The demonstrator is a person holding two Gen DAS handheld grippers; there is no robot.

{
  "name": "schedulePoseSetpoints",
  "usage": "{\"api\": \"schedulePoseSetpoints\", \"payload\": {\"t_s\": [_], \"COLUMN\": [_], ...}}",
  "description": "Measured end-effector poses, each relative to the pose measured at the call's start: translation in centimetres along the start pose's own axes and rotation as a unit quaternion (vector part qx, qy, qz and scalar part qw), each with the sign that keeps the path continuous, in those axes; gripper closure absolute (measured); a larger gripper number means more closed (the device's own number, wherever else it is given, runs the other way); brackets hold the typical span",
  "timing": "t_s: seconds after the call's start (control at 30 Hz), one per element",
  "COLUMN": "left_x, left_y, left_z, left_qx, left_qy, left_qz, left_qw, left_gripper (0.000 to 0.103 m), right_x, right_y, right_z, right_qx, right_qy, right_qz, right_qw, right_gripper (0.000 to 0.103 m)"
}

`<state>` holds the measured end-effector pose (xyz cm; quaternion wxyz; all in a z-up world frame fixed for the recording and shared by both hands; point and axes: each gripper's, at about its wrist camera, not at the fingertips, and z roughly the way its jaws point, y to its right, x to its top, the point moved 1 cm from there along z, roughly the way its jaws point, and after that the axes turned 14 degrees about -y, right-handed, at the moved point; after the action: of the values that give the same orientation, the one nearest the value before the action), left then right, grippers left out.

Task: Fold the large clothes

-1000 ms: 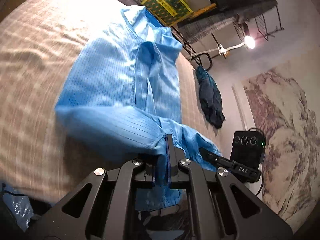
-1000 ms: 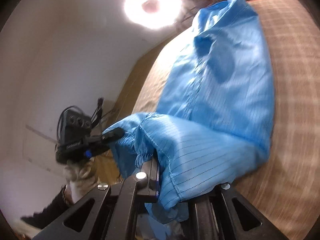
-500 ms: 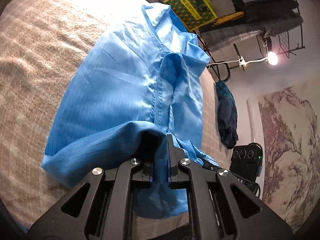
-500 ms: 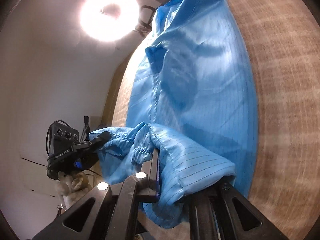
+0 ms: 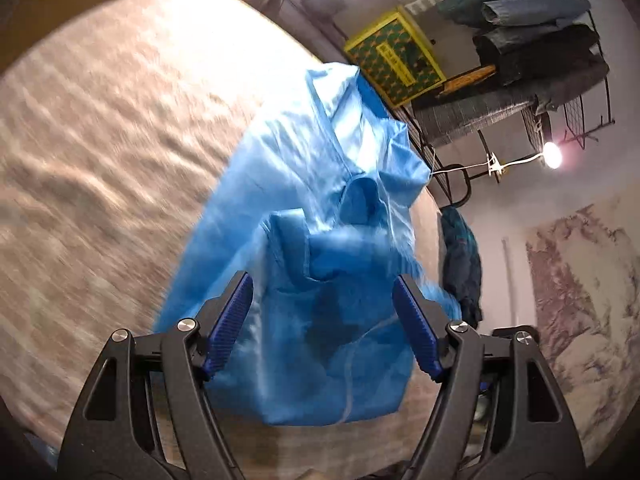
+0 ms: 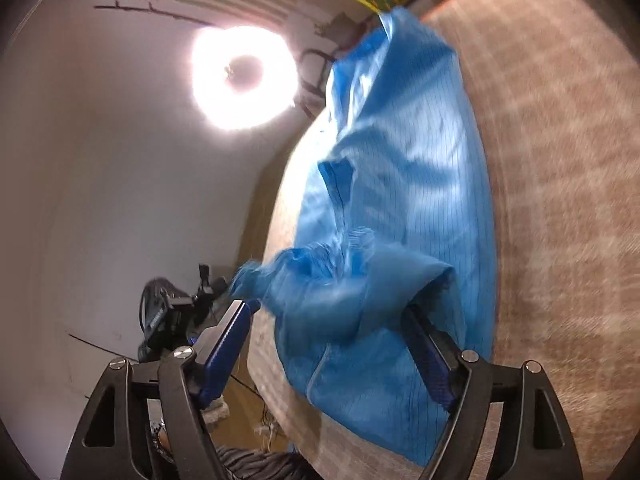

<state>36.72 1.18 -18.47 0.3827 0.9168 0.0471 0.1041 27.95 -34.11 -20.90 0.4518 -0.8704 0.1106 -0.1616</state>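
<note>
Blue garment (image 5: pixel 320 208) — on beige bed (image 5: pixel 100 152), lower end folded over.
Left gripper (image 5: pixel 322 326), right gripper (image 6: pixel 332 344) — fingers opening wide, cloth loose between, ungripped.

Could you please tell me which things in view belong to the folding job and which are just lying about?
Part of the job:
- blue garment, on the bed
- left gripper, jaws opening, cloth lying between them
- right gripper, jaws opening, cloth lying between them

Just lying about:
- dark garment at the bed's edge
- yellow and green box
- clothes rack
- ring light
</note>
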Motion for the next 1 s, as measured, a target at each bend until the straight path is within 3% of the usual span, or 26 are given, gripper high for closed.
{"api": "schedulePoseSetpoints", "payload": {"t_s": [0.17, 0.3, 0.5, 0.63, 0.67, 0.7, 0.73, 0.8, 0.93, 1.0], "left_x": [-0.6, -1.0, -0.5, -0.4, -0.5, -0.5, -0.6, -0.4, 0.7, 1.4], "left_y": [-0.1, 0.0, 0.0, -0.7, -0.8, -0.9, -1.0, -1.5, -4.0, -6.3], "left_z": [-0.1, 1.9, 4.4, 5.8, 6.3, 6.7, 7.1, 7.0, 4.4, 3.5], "left_qx": [0.075, 0.116, 0.161, 0.172, 0.173, 0.177, 0.182, 0.163, 0.054, 0.024], "left_qy": [0.014, -0.008, -0.032, -0.058, -0.065, -0.073, -0.082, -0.083, -0.065, -0.052], "left_qz": [0.044, 0.092, 0.13, 0.134, 0.137, 0.141, 0.143, 0.131, 0.037, -0.024], "left_qw": [0.9961, 0.989, 0.9779, 0.9743, 0.9732, 0.9713, 0.9693, 0.9744, 0.9958, 0.9981], "left_gripper": [0.03, 0.04, 0.04, 0.04, 0.05, 0.078, 0.091, 0.101, 0.101, 0.101], "right_x": [-0.3, -0.6, -1.3, -1.1, -1.2, -1.2, -1.2, -1.2, -1.4, -1.5], "right_y": [-1.5, -2.4, -0.8, 0.7, 1.0, 1.4, 1.6, 2.0, 1.1, 1.1], "right_z": [-0.5, 1.6, 1.1, 0.2, 0.2, 0.3, 0.5, 1.3, 2.4, 2.2], "right_qx": [-0.075, -0.185, -0.252, -0.257, -0.256, -0.25, -0.246, -0.24, -0.268, -0.275], "right_qy": [0.007, -0.013, -0.023, -0.019, -0.021, -0.026, -0.031, -0.045, -0.043, -0.041], "right_qz": [-0.047, -0.081, -0.064, -0.039, -0.037, -0.034, -0.033, -0.033, -0.064, -0.068], "right_qw": [0.996, 0.979, 0.965, 0.965, 0.966, 0.967, 0.968, 0.969, 0.96, 0.958], "right_gripper": [0.04, 0.043, 0.043, 0.043, 0.043, 0.044, 0.048, 0.067, 0.096, 0.098]}}
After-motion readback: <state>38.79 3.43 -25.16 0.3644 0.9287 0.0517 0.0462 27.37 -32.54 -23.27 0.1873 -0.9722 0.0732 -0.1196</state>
